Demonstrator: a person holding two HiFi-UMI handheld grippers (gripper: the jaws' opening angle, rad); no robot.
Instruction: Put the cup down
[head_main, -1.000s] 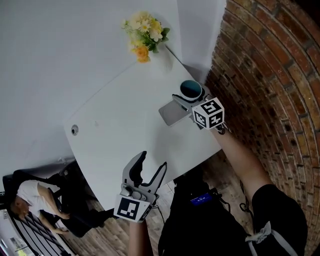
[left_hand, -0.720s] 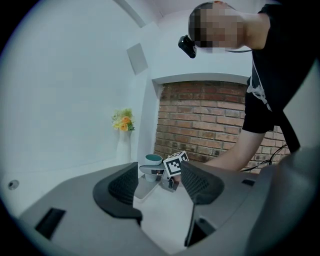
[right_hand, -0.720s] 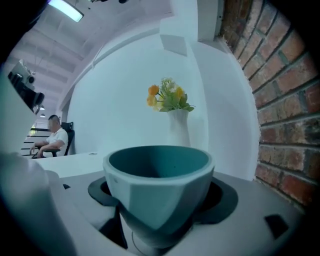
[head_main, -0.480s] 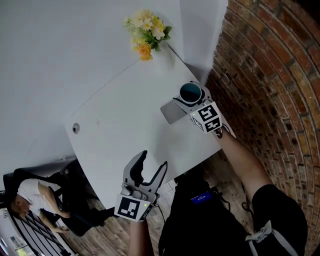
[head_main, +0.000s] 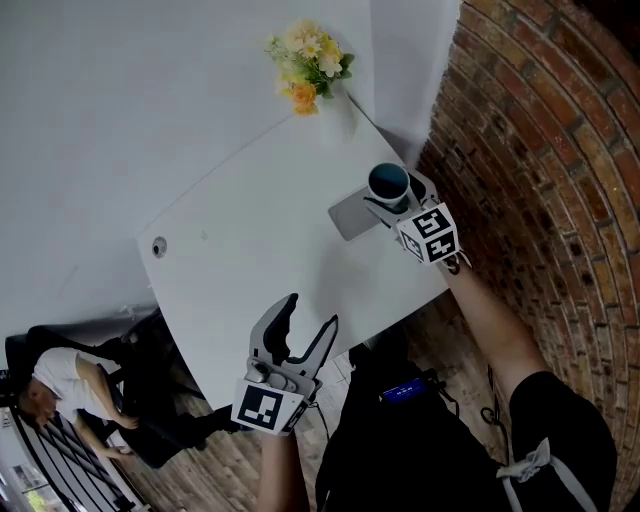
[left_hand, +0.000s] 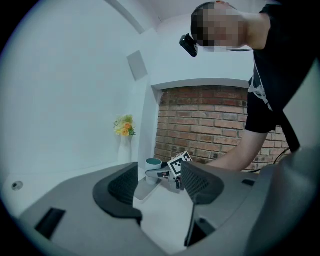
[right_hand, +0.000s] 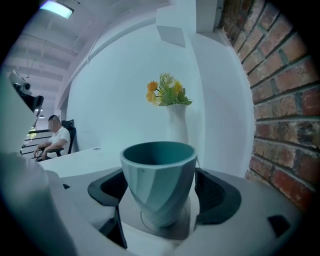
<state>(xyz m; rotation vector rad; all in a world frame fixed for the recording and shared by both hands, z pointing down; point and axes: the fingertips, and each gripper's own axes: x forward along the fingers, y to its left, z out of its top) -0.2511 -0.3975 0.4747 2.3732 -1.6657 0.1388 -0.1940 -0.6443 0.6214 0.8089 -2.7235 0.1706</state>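
A teal cup stands upright over a grey square coaster near the right edge of the white table. My right gripper is shut on the cup, one pad on each side. In the right gripper view the cup fills the gap between the jaws, its base at or just above the coaster. My left gripper hangs open and empty over the table's near edge. From its own view the cup and coaster lie straight ahead.
A white vase of yellow flowers stands at the table's far corner. A brick wall runs close along the right. A round grommet sits near the table's left edge. A person sits on a chair at lower left.
My right gripper has lowered the cup toward the coaster, so the gap between them has closed. The left gripper has stayed in place, open.
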